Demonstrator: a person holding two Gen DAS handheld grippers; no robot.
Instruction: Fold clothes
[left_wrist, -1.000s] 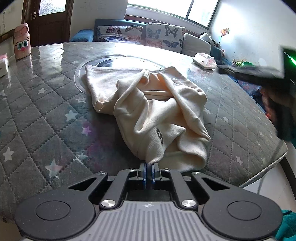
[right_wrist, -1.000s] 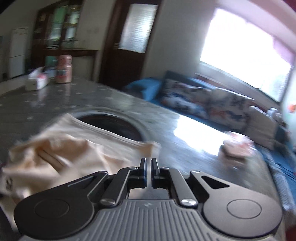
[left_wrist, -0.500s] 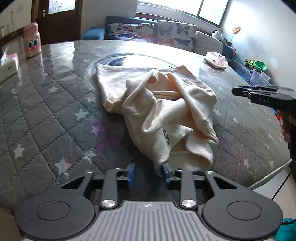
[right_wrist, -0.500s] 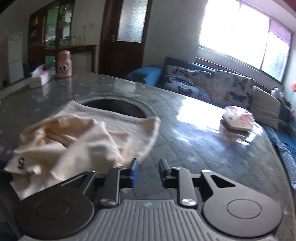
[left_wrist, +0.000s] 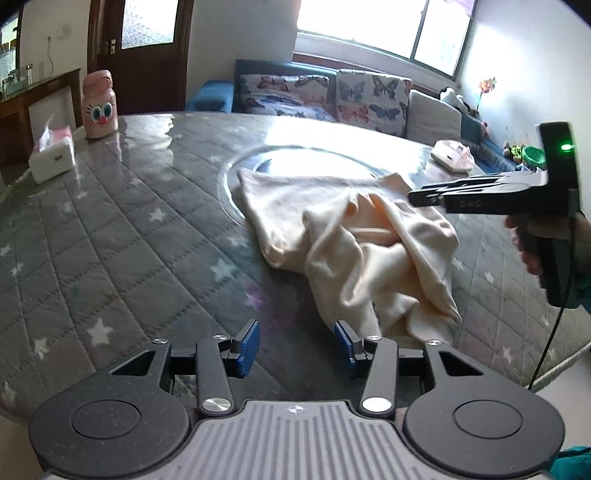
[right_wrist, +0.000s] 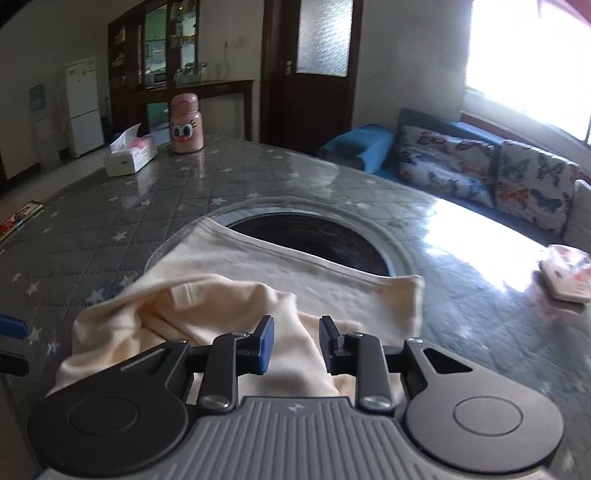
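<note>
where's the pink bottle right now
The pink bottle stands at the table's far left edge in both views, beside the tissue box, well away from the garment.

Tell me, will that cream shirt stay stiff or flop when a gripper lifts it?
Probably flop: the cream shirt lies in soft, rumpled folds. It looks thin, so likely light. On the shiny table cover it may slide when pushed.

The quilted table (left_wrist: 110, 236) lay bare and passable left of the crumpled cream garment (left_wrist: 354, 251). A pink bottle (left_wrist: 99, 105) and tissue box (left_wrist: 51, 162) stood well apart at its far left edge, a pink packet (left_wrist: 452, 159) at far right.
</note>
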